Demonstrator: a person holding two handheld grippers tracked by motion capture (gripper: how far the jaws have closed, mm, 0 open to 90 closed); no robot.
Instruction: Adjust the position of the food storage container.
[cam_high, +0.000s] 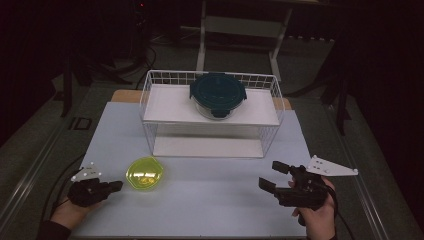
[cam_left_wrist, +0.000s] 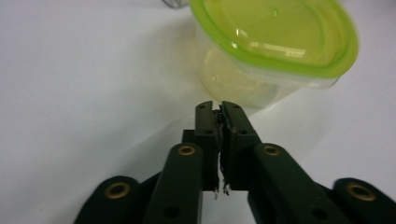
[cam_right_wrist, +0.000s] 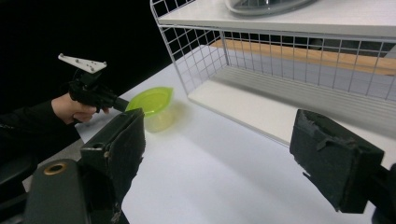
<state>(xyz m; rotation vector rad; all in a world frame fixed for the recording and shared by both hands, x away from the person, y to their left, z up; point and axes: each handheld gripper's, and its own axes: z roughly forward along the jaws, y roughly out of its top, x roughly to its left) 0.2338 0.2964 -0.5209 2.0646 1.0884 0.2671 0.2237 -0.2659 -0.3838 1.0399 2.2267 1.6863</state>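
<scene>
- The left gripper (cam_high: 119, 186) has its jaws pressed together with nothing between them; in the left gripper view the two black pads (cam_left_wrist: 219, 116) meet, frayed padding showing along the seam.
- Its tips (cam_left_wrist: 216, 106) point at the near wall of the yellow-green lidded container (cam_left_wrist: 261, 60) and sit just beside it; whether they touch the wall cannot be told.
- The right gripper (cam_high: 272, 175) stands wide open and holds nothing, its two padded jaws far apart with bare white tabletop (cam_right_wrist: 224, 168) between them in the right gripper view.
- The right gripper is well apart from the container, off at the table's right side, gripped by a hand (cam_high: 317, 215).
- The container (cam_high: 144, 173) sits on the white table (cam_high: 210, 200) at its front left, in front of the white wire rack (cam_high: 150, 95) and clear of it.
- It is a small clear plastic tub with a translucent lime-green lid (cam_left_wrist: 275, 32) seated flat on its rim; the body looks pale yellow through the wall.
- From the right gripper view the container (cam_right_wrist: 152, 105) stands upright just beyond the left gripper (cam_right_wrist: 119, 103).
- On the rack's upper shelf stands a round glass container with a dark teal lid (cam_high: 218, 92).
</scene>
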